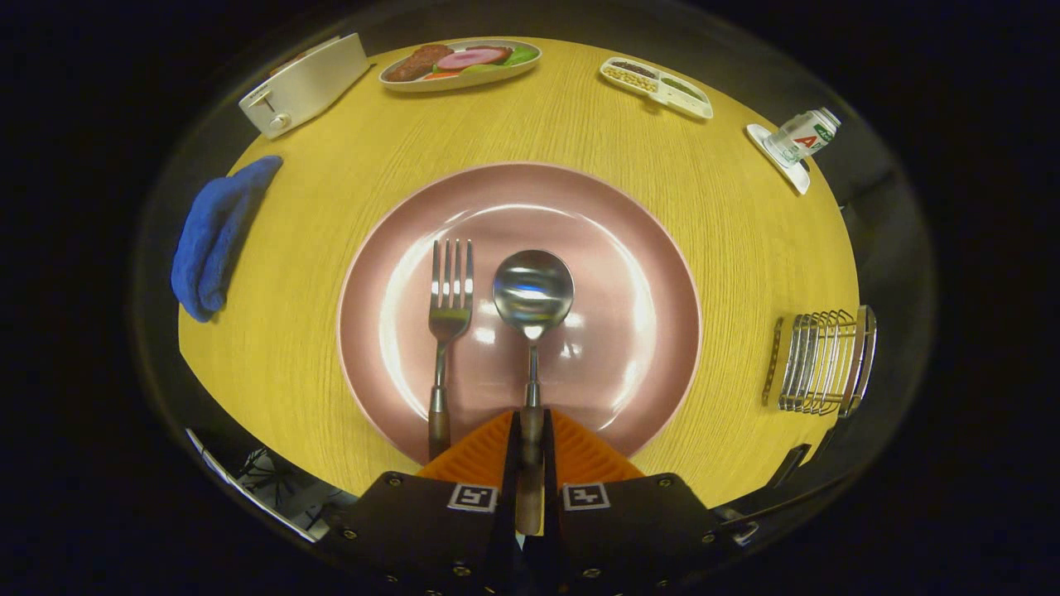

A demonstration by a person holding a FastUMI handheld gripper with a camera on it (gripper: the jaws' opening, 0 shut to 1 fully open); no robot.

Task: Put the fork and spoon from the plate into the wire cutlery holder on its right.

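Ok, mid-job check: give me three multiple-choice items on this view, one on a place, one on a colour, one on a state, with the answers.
1. Where does the fork lie?
A. in the wire holder
B. on the plate, left of the spoon
C. on the blue cloth

2. What colour is the plate?
A. pink
B. green
C. white

3. What are the tongs doing?
A. wide open over the table
C. shut on the fork
B. shut on the spoon's handle

Answers:
1 B, the fork rests on the plate beside the spoon, on its left.
2 A, the big round plate on the yellow table is pink.
3 B, both orange fingers press on the spoon's handle; the wire holder to the right holds no cutlery yet.
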